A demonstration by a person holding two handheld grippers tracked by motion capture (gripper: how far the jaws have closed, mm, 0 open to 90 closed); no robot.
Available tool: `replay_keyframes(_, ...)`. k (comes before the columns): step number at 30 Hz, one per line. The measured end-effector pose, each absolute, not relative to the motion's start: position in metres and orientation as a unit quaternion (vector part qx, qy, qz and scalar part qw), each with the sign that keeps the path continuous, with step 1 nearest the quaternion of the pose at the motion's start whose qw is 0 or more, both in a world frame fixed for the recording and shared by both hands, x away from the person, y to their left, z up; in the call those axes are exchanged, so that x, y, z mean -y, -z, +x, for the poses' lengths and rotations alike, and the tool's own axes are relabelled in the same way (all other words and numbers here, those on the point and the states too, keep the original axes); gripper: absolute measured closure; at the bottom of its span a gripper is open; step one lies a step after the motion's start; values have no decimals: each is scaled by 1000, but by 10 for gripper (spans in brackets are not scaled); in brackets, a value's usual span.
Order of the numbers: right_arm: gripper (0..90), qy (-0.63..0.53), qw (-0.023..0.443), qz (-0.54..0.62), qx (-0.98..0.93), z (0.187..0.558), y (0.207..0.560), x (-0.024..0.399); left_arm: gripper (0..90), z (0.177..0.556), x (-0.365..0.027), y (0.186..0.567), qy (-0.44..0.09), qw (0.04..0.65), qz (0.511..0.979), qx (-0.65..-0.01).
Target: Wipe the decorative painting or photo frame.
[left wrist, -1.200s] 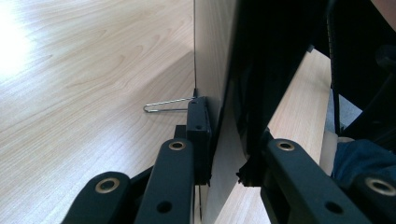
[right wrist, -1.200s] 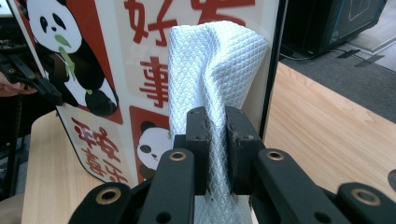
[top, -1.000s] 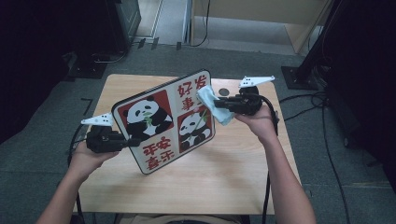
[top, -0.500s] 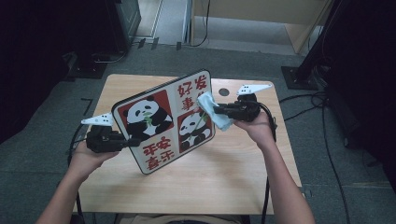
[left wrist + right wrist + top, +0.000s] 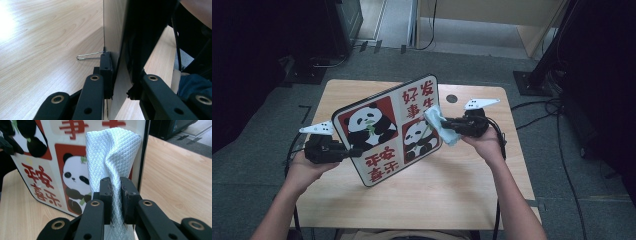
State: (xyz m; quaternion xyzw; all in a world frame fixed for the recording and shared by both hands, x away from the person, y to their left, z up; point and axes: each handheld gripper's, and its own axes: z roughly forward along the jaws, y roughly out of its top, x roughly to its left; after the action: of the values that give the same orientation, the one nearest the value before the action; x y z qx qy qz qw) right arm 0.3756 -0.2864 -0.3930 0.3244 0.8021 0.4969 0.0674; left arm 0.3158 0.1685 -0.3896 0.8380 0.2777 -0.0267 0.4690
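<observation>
The cloth [image 5: 112, 160] is pale woven fabric with a fine diamond texture, the panda board [image 5: 387, 130] has a smooth glossy printed face, and the table [image 5: 452, 190] is light matt wood-grain.

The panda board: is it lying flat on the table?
No. In the high view the panda board stands tilted on its lower edge on the table, with the left tongs clamping its left edge.
</observation>
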Motion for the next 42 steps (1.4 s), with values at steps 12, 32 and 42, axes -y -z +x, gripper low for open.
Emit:
replay_keyframes(12, 818, -480, 61, 337, -808, 372, 414, 289, 784, 316, -168, 390, 27, 469, 838, -276)
replay_keyframes(32, 818, -436, 39, 363, -823, 365, 457, 287, 782, 317, -168, 390, 30, 471, 838, -275)
replay_keyframes(42, 818, -406, 19, 379, -832, 367, 477, 287, 783, 318, -168, 390, 30, 470, 839, -274)
